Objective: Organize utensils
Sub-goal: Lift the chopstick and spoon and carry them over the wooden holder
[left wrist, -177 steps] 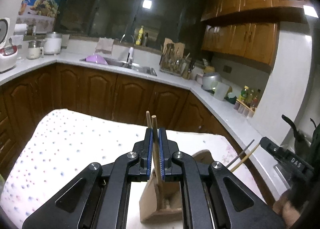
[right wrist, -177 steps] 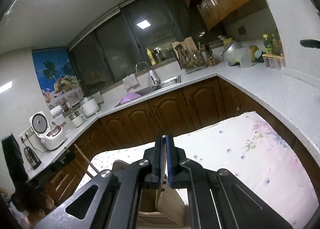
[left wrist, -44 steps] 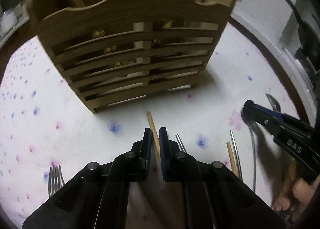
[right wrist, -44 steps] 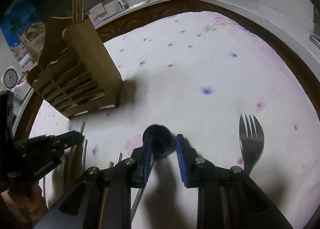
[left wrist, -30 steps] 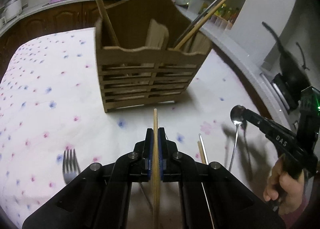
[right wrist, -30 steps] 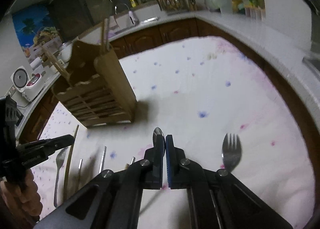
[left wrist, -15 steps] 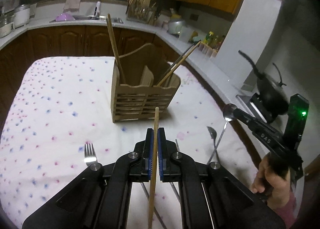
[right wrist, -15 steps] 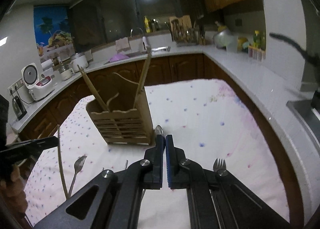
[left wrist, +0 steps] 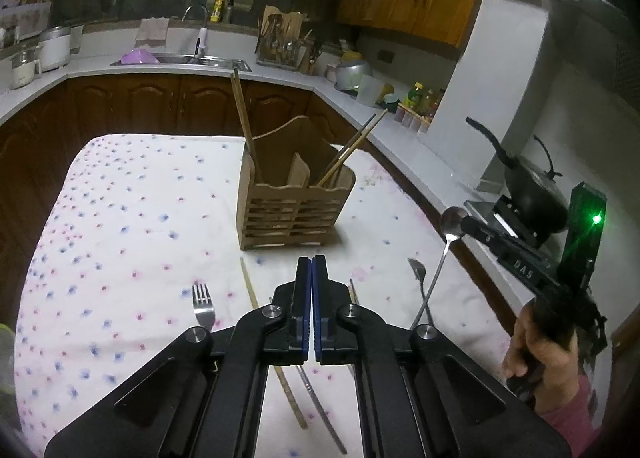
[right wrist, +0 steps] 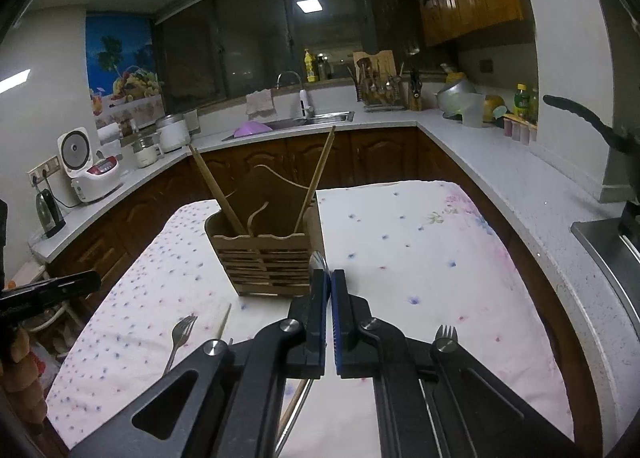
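My right claw (right wrist: 331, 278) grips a spoon (left wrist: 448, 236) by its neck, bowl up; my left claw (left wrist: 311, 264) is closed on nothing. The wooden holder (right wrist: 266, 258) stands ahead on the worktop (right wrist: 420, 258). I should tip the handle down, centre it over a free compartment, then release gently.
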